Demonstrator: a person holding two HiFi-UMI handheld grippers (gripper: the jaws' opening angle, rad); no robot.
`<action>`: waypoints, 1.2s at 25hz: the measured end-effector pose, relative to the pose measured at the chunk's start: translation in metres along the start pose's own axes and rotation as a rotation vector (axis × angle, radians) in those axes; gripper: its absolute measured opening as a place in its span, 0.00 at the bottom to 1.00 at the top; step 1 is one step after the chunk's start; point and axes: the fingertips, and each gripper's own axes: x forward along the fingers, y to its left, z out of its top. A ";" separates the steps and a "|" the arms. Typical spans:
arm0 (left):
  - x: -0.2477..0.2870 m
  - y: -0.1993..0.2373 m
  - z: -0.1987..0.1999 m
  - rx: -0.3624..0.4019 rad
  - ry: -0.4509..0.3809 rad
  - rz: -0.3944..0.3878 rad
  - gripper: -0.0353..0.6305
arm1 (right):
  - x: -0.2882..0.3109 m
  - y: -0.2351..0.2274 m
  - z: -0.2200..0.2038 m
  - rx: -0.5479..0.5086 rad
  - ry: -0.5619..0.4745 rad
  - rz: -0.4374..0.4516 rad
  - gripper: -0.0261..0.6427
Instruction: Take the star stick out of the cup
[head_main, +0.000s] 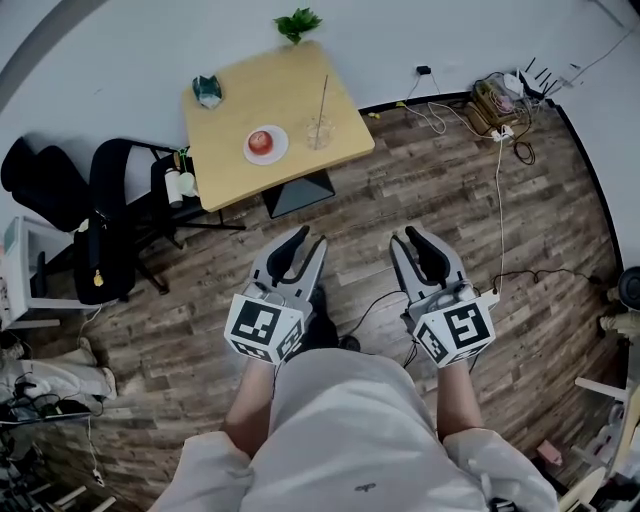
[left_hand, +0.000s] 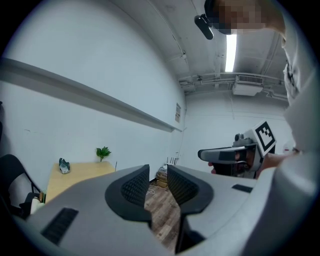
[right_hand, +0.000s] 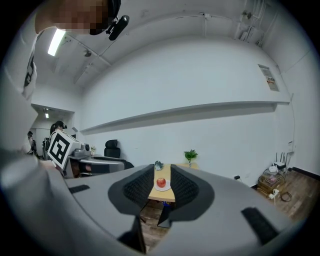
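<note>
The cup (head_main: 319, 132) stands on the table (head_main: 300, 95) in the upper middle of the head view, with the stick (head_main: 323, 100) standing in it, nearly upright, its long axis running from the cup toward the top of the frame. Both claws hang low over the wood floor (head_main: 420, 190), well apart from the table. The cup lies straight ahead of them, above the left claw (head_main: 308, 242) and up-left of the right claw (head_main: 406, 238), so I judge neither much nearer.

Each claw is open by only a narrow gap and holds nothing. Through the right claw's (right_hand: 161, 172) gap its own view shows the apple (right_hand: 161, 182) on its plate (right_hand: 161, 188). The cup does not show there; I judge it lies behind a jaw. The left claw (left_hand: 157, 177) points past the right-hand end of the table (left_hand: 75, 175), at floor and wall.

The stick's star end is too small to make out in any view, and the clear cup is faint against the table
</note>
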 end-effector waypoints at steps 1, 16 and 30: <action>0.003 0.007 0.001 0.000 0.002 -0.003 0.19 | 0.007 -0.001 0.002 -0.001 0.000 -0.002 0.17; 0.051 0.111 0.007 -0.015 0.045 -0.074 0.19 | 0.115 -0.007 0.017 0.013 0.028 -0.080 0.17; 0.066 0.146 -0.016 -0.058 0.087 -0.095 0.19 | 0.141 -0.018 0.005 0.027 0.065 -0.155 0.17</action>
